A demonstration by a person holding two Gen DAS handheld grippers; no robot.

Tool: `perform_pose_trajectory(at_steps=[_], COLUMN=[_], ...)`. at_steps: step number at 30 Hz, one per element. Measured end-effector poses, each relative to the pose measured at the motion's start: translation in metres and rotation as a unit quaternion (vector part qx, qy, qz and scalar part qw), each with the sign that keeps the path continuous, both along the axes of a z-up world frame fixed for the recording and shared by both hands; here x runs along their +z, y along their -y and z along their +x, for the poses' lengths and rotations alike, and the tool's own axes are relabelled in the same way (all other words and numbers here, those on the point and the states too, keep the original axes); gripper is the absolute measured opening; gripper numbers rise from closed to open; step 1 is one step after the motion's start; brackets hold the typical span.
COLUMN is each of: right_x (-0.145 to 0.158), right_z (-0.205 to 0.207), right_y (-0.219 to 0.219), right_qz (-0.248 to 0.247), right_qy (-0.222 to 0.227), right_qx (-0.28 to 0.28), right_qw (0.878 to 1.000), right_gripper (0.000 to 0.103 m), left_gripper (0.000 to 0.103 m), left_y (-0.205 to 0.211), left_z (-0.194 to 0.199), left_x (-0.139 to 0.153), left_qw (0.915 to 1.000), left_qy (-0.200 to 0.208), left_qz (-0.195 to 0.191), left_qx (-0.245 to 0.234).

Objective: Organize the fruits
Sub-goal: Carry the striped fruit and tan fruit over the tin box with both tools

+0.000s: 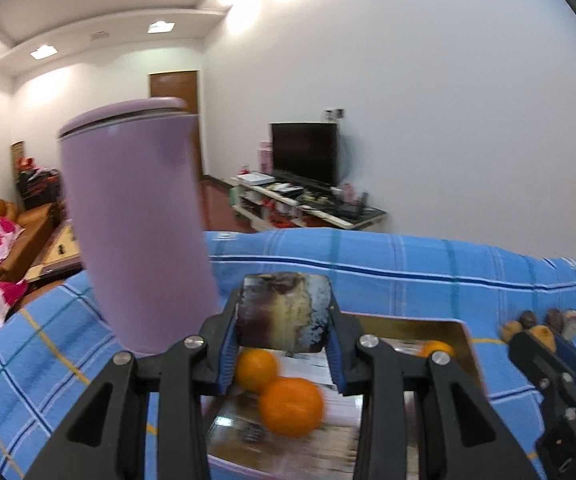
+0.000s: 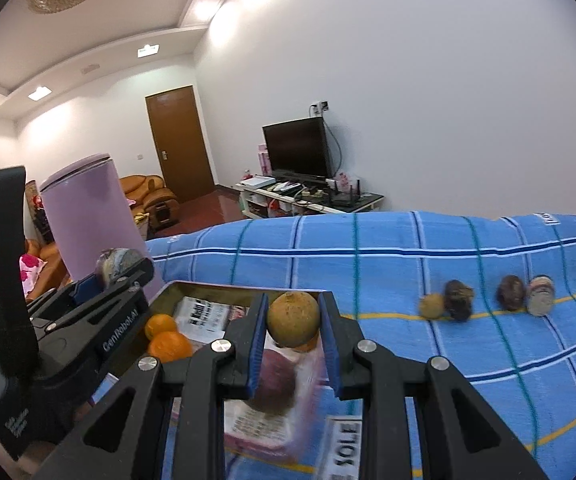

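Both tongs are loaded and hang over the box (image 2: 176,292), an open, gold-walled carton lying on a blue checked cloth (image 2: 408,264); whether a worktop or a bed lies under the cloth cannot be told. The left tongs (image 1: 286,316) pinch a dark, mottled, blocky fruit (image 1: 286,312) between their blue pads, clear above the box floor. The right tongs (image 2: 294,320) pinch a round tan fruit (image 2: 293,318), jaws drawn close on it, over the near part of the box. Two oranges (image 1: 276,384) already lie inside, touching each other, and a third orange piece (image 1: 436,348) shows at the far right corner. A reddish-brown round object (image 2: 276,380) sits below the right tongs, blurred, identity uncertain. Four small fruits (image 2: 488,298) remain in a loose row on the cloth, well apart from the box. A tall lilac tumbler (image 1: 136,220) stands just beside the box on the left side. Judgement: the step in hand is depositing both fruits. Each should be lowered close to the floor before the jaws part, since round fruit will roll. The left fruit is best set on bare floor beside the oranges, not on them. The left tongs should keep off the tumbler, which looks tall enough to tip. Releasing one fruit at a time would lessen the chance of collision.
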State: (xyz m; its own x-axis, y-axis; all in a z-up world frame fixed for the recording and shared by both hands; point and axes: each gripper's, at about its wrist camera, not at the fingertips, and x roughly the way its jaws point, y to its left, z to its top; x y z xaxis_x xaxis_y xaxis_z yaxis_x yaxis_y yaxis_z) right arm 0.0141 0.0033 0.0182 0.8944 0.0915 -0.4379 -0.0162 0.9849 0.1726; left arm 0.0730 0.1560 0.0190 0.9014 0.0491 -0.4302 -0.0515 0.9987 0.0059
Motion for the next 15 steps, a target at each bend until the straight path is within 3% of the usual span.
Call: perform_pose_trajectory(at_steps=[8,15], right_x=[-0.010,-0.030], right_z=[0.034,0.057], right_y=[-0.035,-0.042], right_qz=[0.021,0.011], right_qy=[-0.024,-0.063], right_qx=[0.033,0.032], right_qw=[0.999,0.997], right_gripper=[0.028,0.028], left_gripper=[0.039,0.039], left_y=[-0.036,-0.017], left_z=[0.017,0.024], left_x=[-0.009,-0.021], left_qw=[0.9984,0.9975], left_qy=[-0.030,-0.066], left_qz=[0.001,0.021], left_qx=[0.048,-0.010])
